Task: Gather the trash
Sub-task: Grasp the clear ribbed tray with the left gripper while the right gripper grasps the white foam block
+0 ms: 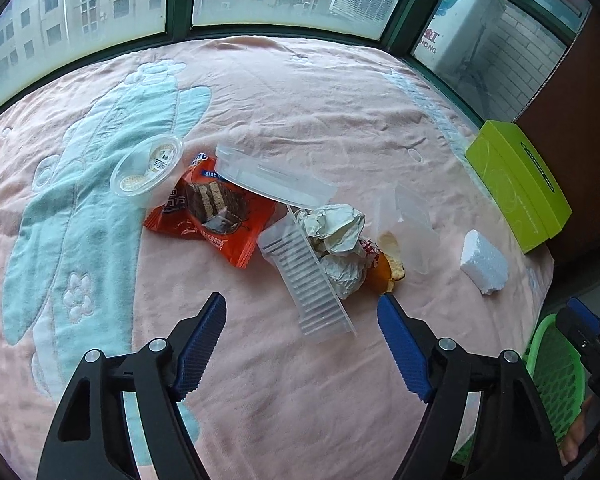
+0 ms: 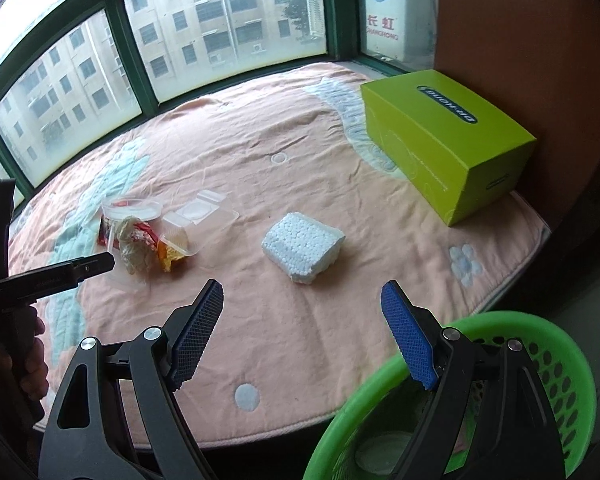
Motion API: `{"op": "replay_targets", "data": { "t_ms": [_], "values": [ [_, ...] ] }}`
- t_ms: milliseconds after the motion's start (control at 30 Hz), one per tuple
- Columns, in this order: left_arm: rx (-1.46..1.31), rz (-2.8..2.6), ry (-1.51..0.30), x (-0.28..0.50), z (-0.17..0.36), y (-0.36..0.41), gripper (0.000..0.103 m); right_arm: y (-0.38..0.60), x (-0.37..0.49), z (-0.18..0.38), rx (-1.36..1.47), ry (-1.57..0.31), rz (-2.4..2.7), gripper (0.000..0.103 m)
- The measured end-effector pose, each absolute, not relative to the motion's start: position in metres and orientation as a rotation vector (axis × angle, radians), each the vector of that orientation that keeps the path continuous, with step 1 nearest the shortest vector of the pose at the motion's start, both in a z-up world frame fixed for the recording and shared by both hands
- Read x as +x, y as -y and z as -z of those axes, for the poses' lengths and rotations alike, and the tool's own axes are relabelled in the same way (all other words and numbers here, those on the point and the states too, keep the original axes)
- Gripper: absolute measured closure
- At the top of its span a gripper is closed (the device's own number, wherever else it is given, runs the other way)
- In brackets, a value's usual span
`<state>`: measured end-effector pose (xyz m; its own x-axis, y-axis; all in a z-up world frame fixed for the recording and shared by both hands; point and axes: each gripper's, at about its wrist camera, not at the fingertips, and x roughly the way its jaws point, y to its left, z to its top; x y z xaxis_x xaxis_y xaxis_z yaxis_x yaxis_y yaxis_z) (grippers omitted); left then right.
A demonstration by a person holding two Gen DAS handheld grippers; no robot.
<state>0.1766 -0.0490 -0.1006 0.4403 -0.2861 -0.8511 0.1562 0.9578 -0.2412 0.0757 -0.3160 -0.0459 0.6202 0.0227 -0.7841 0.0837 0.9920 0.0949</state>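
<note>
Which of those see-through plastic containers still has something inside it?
The round clear tub at the pile's far left: it holds pale packets, while the long ribbed tray and the squarish box look empty.

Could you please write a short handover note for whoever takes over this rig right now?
Left tool: open, empty, above the ribbed clear tray.
Right tool: open, empty, aimed near the foam block.
Trash pile on the pink blanket: orange wrapper, round tub, clear lid, crumpled paper, clear box.
Green basket sits by the bed edge, something pale already inside.
Left: everything on the blanket. Whether the green box is trash is unclear.
</note>
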Motion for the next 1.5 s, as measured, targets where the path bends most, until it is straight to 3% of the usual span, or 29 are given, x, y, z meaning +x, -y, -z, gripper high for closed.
{"op": "replay_targets", "data": {
  "t_ms": [400, 567, 967, 1500],
  "values": [
    [-0.139, 0.292, -1.118, 0.182, 0.114, 0.056, 0.029, 0.316, 0.132, 0.087, 0.009, -1.003, -0.049, 0.022],
    [-0.144, 0.297, -1.128, 0.184, 0.118, 0.056, 0.036, 0.315, 0.155, 0.104, -0.046, -1.042, -0.078, 0.022],
    [-0.148, 0.329, -1.133, 0.181, 0.117, 0.053, 0.071, 0.314, 0.170, 0.124, -0.064, -1.095, -0.104, 0.029],
    [-0.105, 0.312, -1.036, 0.138, 0.080, 0.030, 0.072, 0.286, 0.111, 0.068, 0.050, -1.006, -0.126, 0.030]
  ]
}}
